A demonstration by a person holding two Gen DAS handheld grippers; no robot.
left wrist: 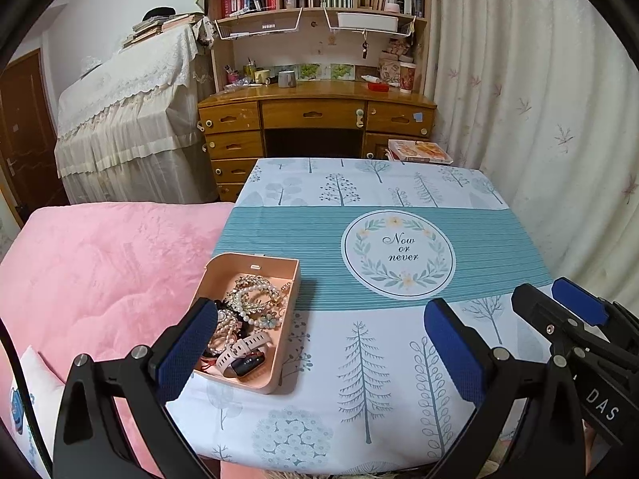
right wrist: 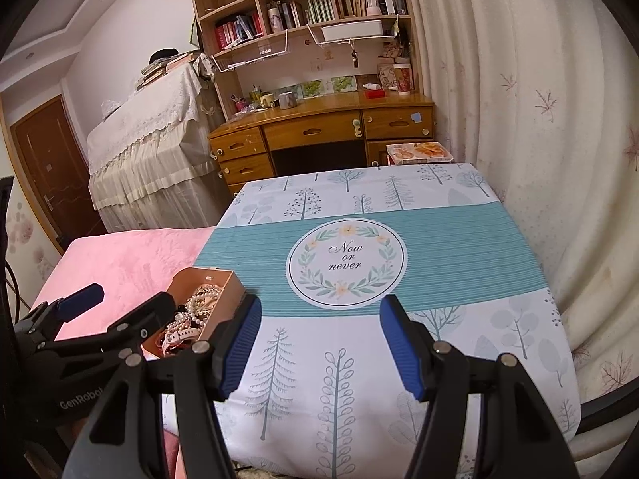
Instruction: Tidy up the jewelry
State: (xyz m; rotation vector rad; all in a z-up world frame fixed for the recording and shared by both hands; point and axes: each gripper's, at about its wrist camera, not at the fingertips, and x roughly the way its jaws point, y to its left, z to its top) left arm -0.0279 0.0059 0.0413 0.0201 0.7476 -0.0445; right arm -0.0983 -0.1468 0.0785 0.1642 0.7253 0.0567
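Jewelry (left wrist: 251, 311) is heaped in a shallow pink tray (left wrist: 289, 279) near the left edge of the worktop (left wrist: 359, 359), just beside a pink bed (left wrist: 100, 271). Pearl strands, a gold-toned piece, a flower ornament and a pale watch (left wrist: 243, 353) with a dark face are tangled together in it; nothing is seen laid out on the cloth. The sorting is therefore judged not yet begun, or else already gathered in; which of the two cannot be told.

Neither gripper is holding anything. The left gripper (left wrist: 319, 353) is held with its jaws wide apart above the near part of the worktop, one blue pad overlapping the tray's near corner in its own view, though contact cannot be confirmed. The right gripper (right wrist: 319, 345) is likewise spread open and empty, over bare cloth to the right of the tray.

For the next move, one piece would have to be singled out of the tangle, likely the watch on top, and pinched cleanly so that neighbouring strands are not dragged along.
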